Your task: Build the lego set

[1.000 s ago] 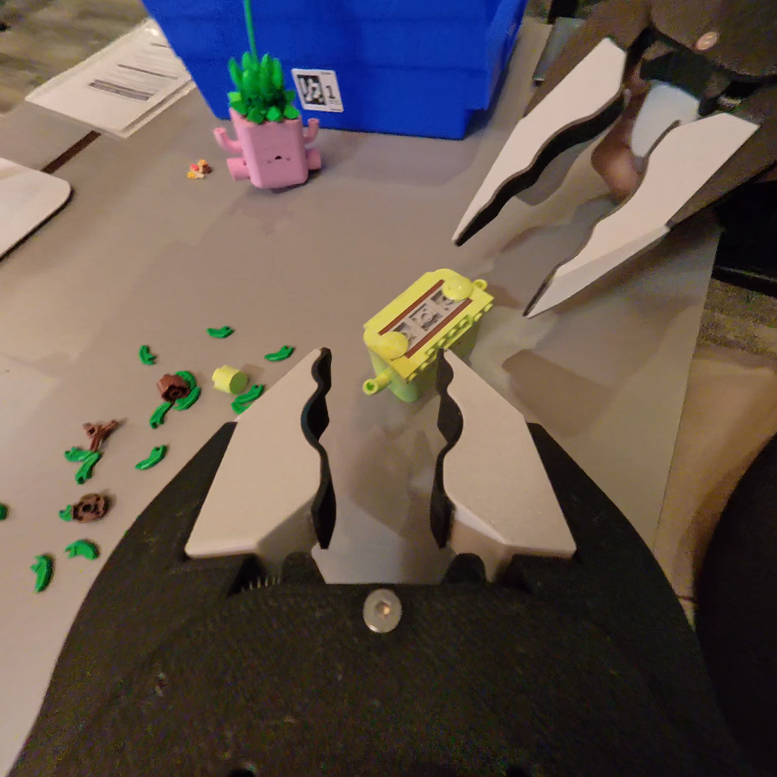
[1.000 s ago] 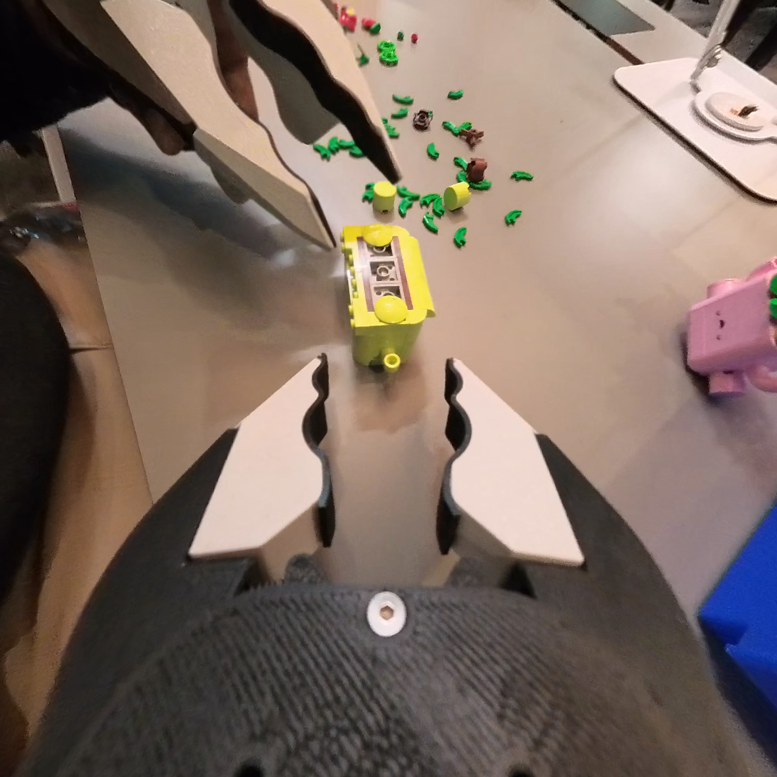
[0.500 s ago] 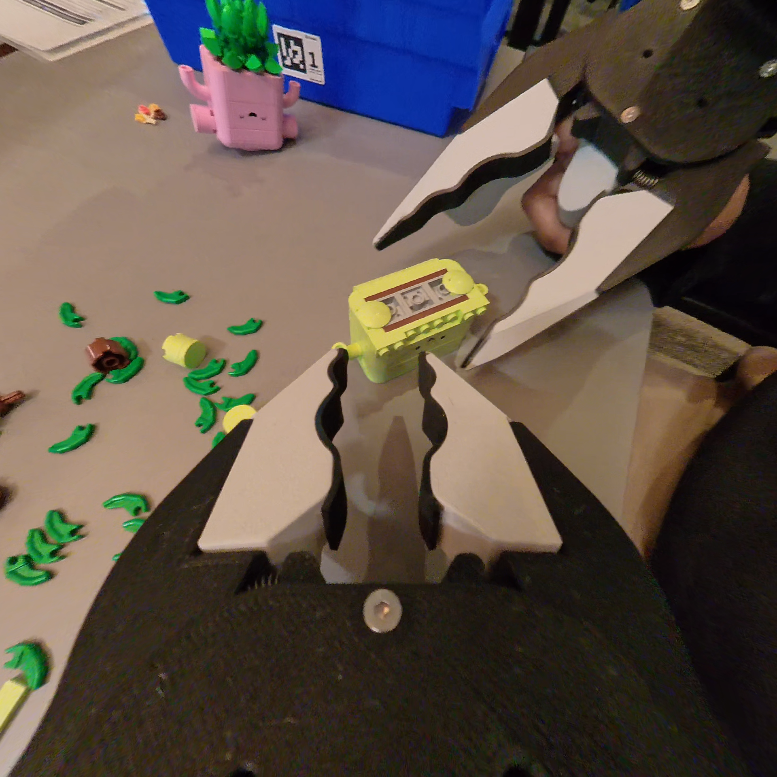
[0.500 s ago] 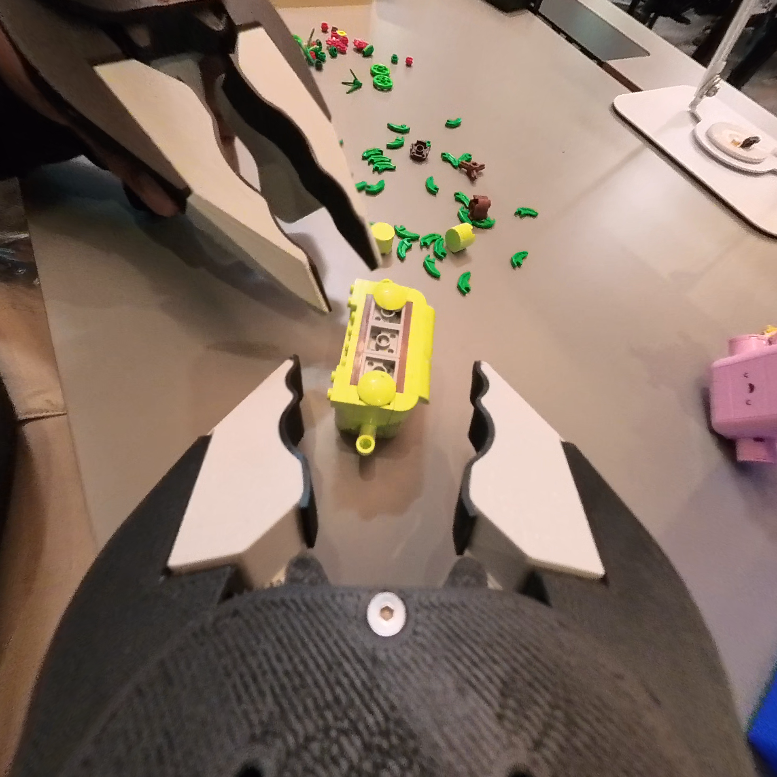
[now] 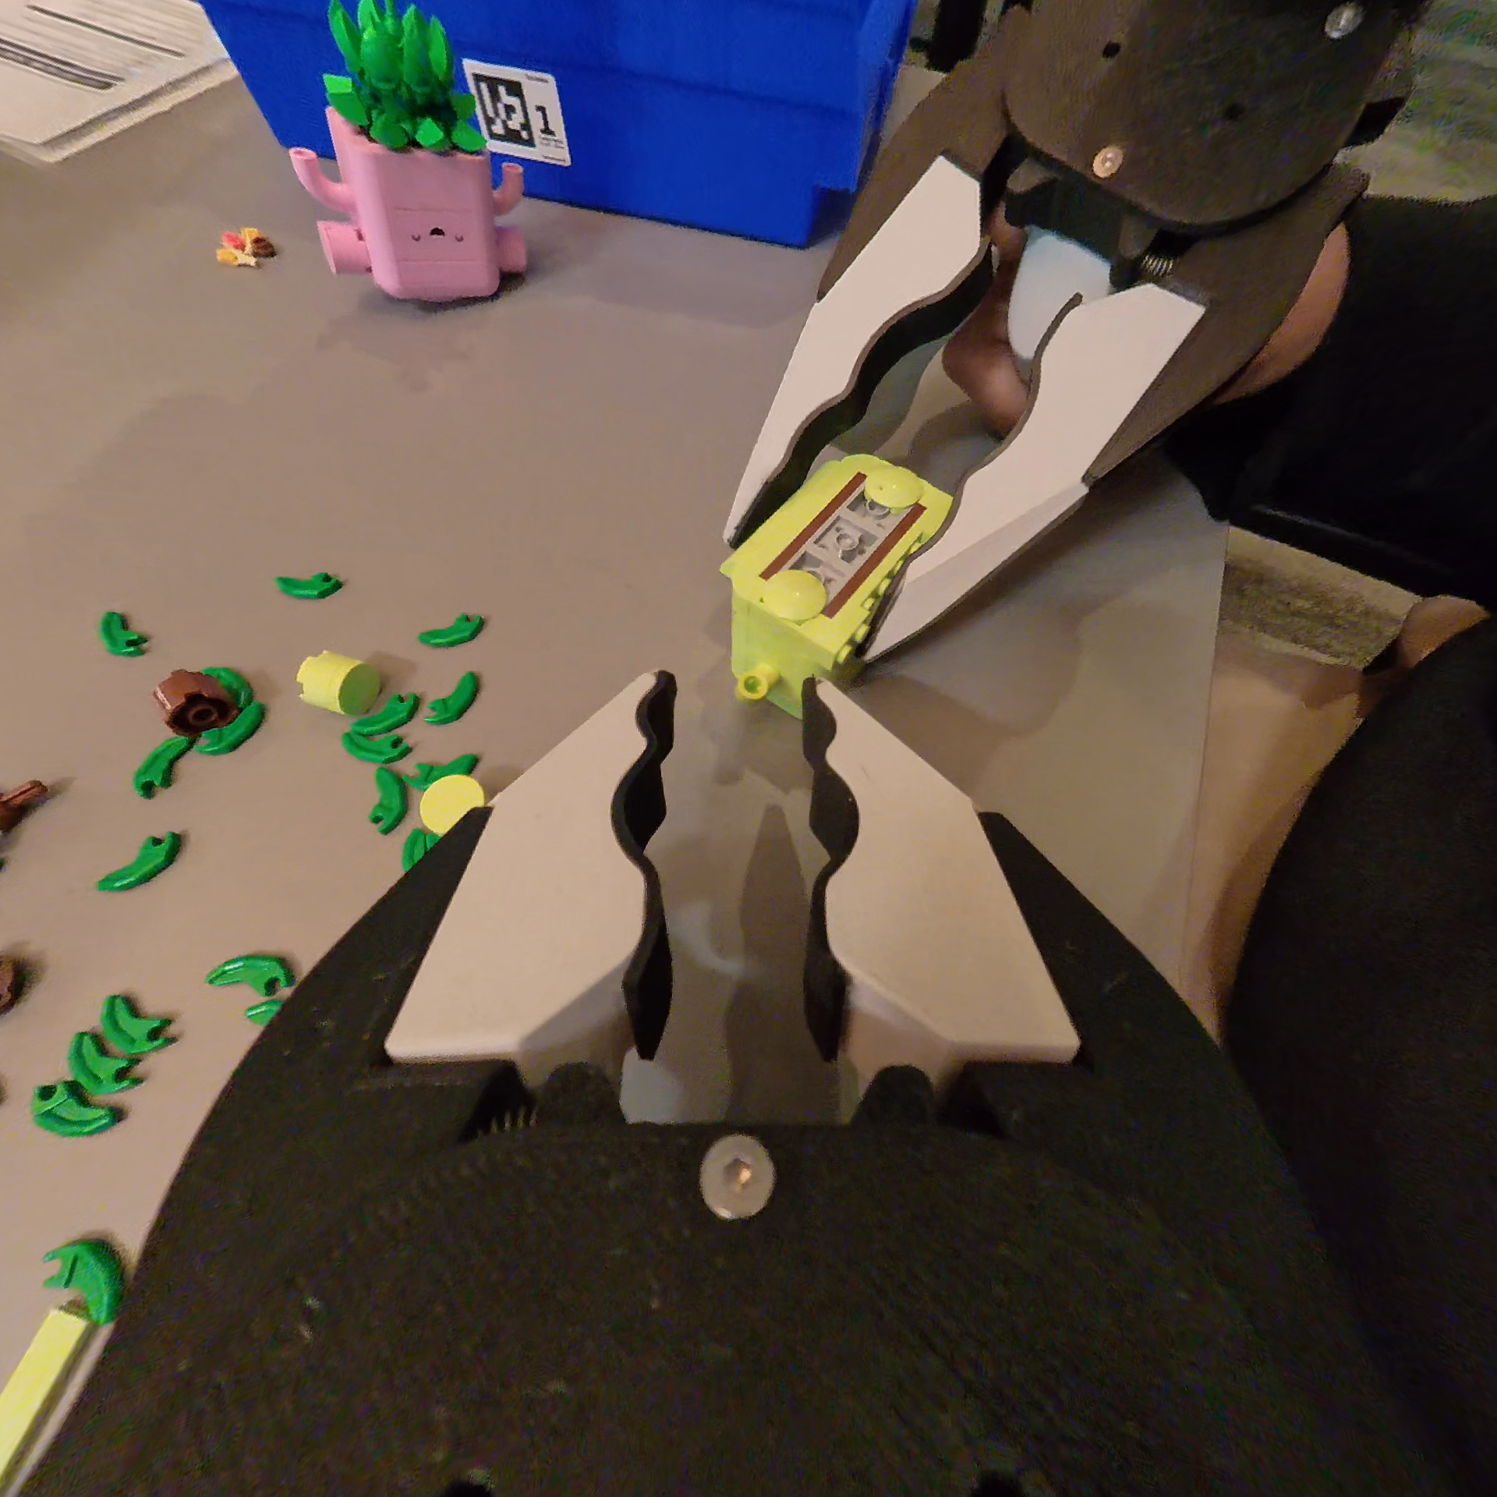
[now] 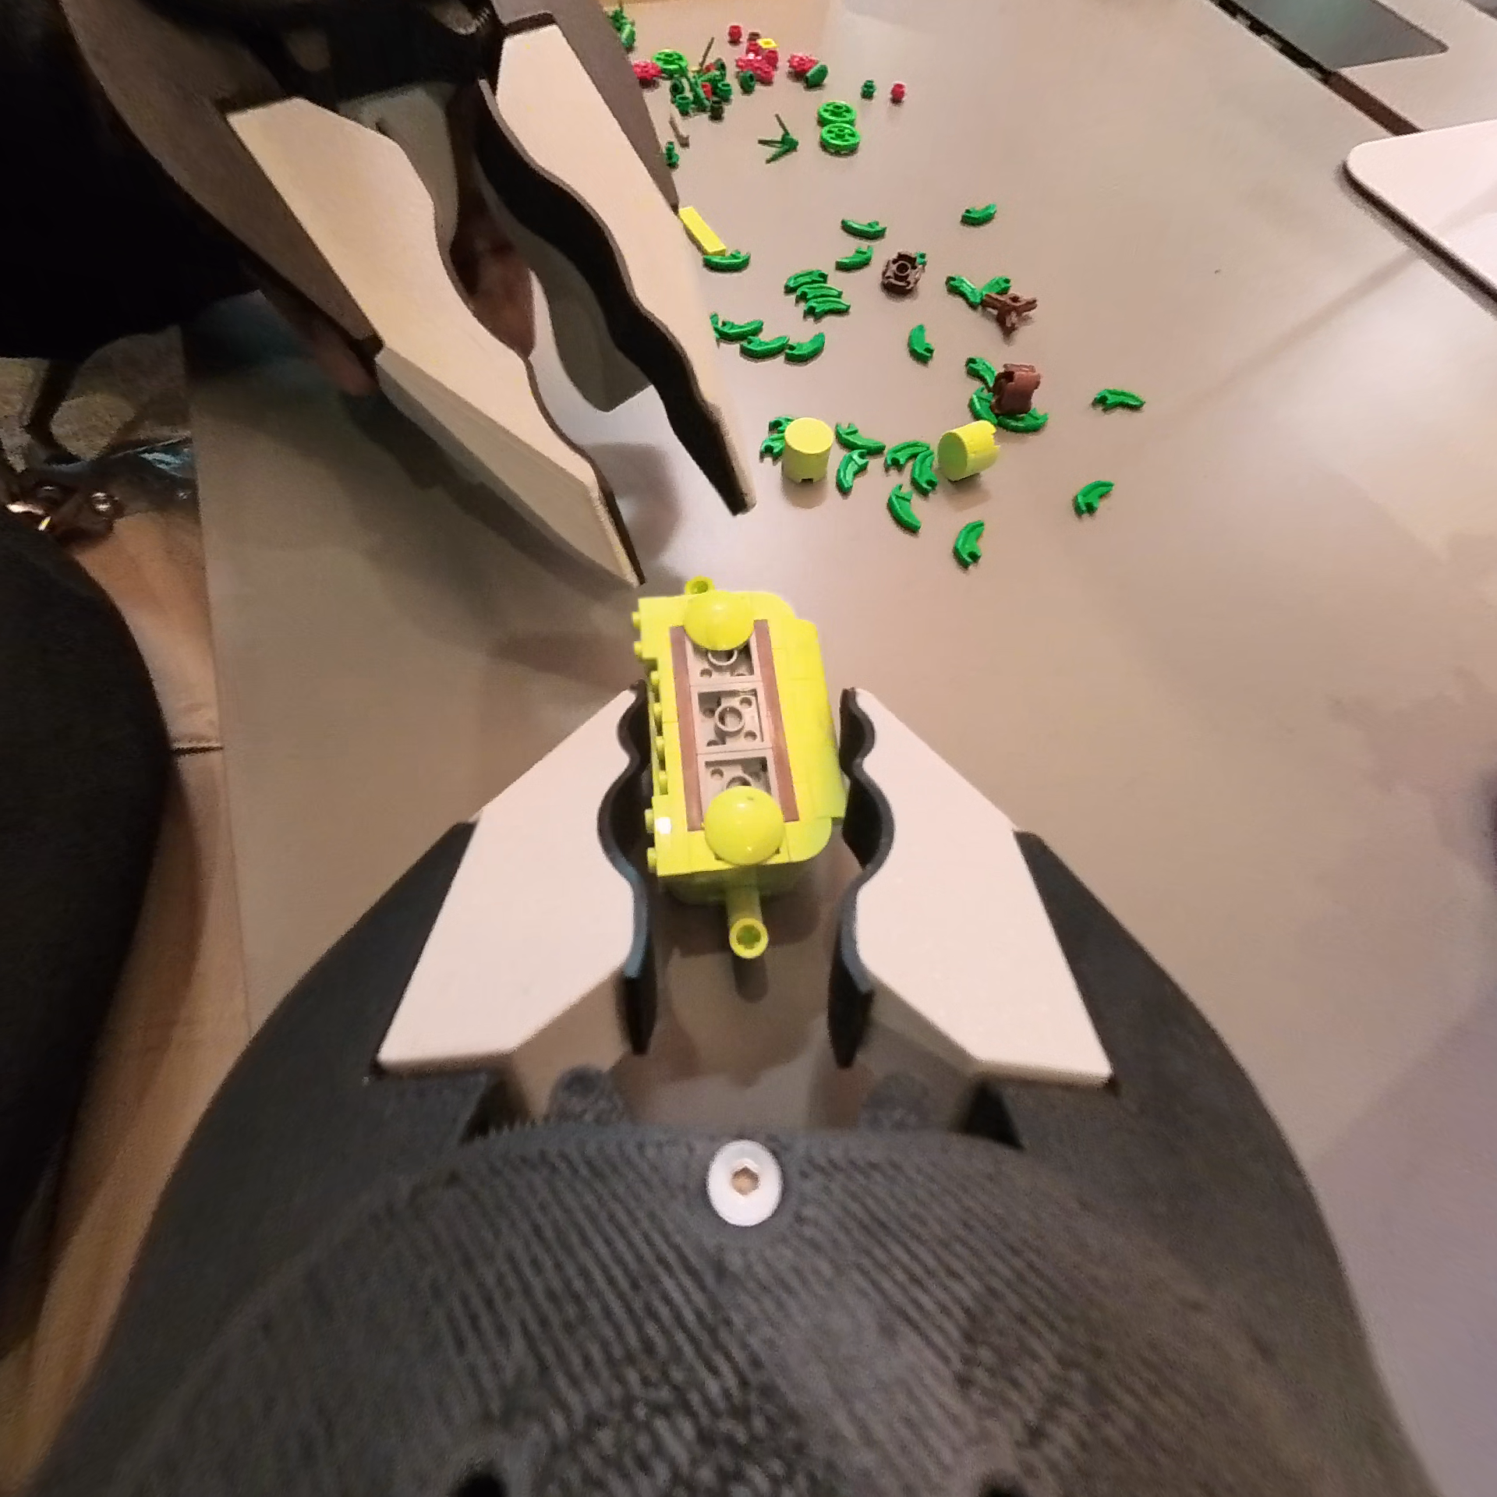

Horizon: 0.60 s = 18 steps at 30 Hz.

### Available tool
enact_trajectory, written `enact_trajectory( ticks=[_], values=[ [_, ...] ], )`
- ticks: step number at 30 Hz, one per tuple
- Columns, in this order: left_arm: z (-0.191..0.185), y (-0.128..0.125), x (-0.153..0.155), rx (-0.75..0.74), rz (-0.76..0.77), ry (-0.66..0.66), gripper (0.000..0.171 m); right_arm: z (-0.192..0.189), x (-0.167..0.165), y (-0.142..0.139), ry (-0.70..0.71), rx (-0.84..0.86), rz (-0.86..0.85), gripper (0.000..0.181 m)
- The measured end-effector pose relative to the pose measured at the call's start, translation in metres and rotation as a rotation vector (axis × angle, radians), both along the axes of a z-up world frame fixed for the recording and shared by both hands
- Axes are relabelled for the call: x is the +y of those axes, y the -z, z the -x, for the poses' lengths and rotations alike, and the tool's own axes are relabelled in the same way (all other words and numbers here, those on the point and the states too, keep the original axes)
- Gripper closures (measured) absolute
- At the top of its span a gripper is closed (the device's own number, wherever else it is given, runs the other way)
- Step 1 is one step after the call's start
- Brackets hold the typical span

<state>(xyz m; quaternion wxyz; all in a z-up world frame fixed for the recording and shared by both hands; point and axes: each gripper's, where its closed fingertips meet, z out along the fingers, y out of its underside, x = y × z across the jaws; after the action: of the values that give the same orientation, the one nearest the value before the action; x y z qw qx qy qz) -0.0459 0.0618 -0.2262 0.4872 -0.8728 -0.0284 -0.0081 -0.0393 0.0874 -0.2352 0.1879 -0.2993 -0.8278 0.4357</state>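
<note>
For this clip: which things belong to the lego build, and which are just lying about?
Part of the build:
lime block, between the fingers of the right gripper
green leaf pieces
lime cylinders
brown pieces
pink pot figure
left gripper, nothing in it

Lying about:
blue bin
papers

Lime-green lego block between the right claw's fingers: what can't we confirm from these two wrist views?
- Lime-green lego block: pad contact unclear in the right wrist view; a slim gap shows beside the right claw.
- Its underside: hidden by its own body, both views.
- Its far side: covered by a right claw finger, left wrist view.
- Pale yellow flat strip: cut by the left wrist view's edge.
- Red and green small lego pieces: too small, right wrist view.
</note>
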Motion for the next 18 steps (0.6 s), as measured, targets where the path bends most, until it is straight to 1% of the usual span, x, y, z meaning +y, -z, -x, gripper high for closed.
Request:
enact_trajectory(
  ticks=[3,7,9,10,13,18],
  values=[
    [-0.005,0.003,0.000,0.032,0.017,0.034,0.153,-0.008,-0.003,0.000,-0.065,-0.018,0.017,0.136],
    [-0.024,0.005,-0.004,0.027,0.030,0.158,0.156,-0.022,-0.005,-0.001,-0.158,-0.060,0.054,0.136],
    [-0.034,0.006,-0.006,0.017,0.039,0.219,0.151,-0.025,-0.004,-0.001,-0.174,-0.069,0.061,0.136],
    [-0.036,0.007,-0.006,0.021,0.044,0.234,0.150,-0.026,-0.004,-0.001,-0.183,-0.070,0.061,0.136],
    [-0.038,0.011,-0.006,0.030,0.068,0.242,0.155,-0.029,-0.005,-0.001,-0.201,-0.061,0.053,0.136],
    [-0.042,0.014,-0.006,-0.002,0.089,0.274,0.157,-0.031,-0.006,-0.001,-0.213,-0.039,0.034,0.136]
  ],
)
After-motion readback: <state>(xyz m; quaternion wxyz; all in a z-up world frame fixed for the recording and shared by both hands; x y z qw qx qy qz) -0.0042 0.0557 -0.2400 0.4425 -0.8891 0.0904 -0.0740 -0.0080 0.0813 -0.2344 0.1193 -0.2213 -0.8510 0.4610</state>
